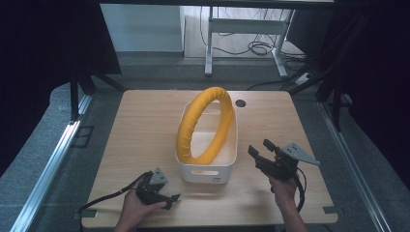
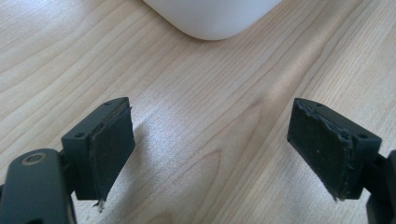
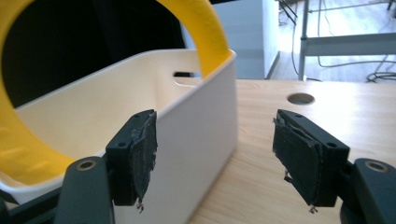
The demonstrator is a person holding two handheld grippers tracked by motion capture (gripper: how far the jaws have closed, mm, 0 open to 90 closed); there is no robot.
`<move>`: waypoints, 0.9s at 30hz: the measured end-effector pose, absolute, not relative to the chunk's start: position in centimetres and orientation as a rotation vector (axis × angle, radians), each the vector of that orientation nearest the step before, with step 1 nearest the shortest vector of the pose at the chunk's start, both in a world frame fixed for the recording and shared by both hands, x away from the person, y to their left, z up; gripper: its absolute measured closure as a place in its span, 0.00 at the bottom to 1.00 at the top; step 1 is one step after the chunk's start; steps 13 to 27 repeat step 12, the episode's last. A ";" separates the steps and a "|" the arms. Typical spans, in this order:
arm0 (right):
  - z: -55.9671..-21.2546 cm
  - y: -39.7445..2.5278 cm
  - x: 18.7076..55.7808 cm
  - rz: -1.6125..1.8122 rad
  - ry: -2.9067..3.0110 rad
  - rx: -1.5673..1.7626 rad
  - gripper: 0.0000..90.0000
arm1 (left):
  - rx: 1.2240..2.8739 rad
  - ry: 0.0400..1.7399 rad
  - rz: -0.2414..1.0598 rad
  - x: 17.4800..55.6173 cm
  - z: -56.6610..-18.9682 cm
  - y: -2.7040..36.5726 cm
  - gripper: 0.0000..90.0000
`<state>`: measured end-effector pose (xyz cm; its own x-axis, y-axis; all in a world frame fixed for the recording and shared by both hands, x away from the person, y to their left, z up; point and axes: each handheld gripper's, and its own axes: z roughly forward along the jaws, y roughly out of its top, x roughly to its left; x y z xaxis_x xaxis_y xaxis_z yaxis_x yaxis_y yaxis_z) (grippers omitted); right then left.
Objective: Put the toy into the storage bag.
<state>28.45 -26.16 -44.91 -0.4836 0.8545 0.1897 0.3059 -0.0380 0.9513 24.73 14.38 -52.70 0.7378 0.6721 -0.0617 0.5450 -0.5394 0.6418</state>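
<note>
Yellow ring [image 1: 205, 126] upright in bin [image 1: 208, 171], my left gripper [image 1: 170, 199] released, just before bin, my right gripper [image 1: 258, 148] released, beside bin's right wall

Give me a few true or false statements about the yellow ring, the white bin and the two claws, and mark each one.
1. The yellow ring stands on edge inside the white bin. True.
2. The left claw is shut on the ring. False: its jaws stand open over bare wooden table, holding nothing.
3. The right claw is open, with the bin's wall beside its jaws. True.
4. The ring lies flat on the table beside the bin. False: it sits in the bin and rises above its rim.
5. The bin has a handle slot in its near wall. True.
</note>
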 end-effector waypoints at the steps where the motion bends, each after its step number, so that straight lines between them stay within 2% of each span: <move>1: -45.1 -26.4 28.4 1.539 1.772 1.226 0.34 | 2.280 0.913 0.254 24.7 -52.7 14.4 0.17; 27: -45.5 -27.2 28.3 1.527 1.770 1.216 0.36 | 2.282 0.915 0.250 24.8 -52.8 14.3 0.17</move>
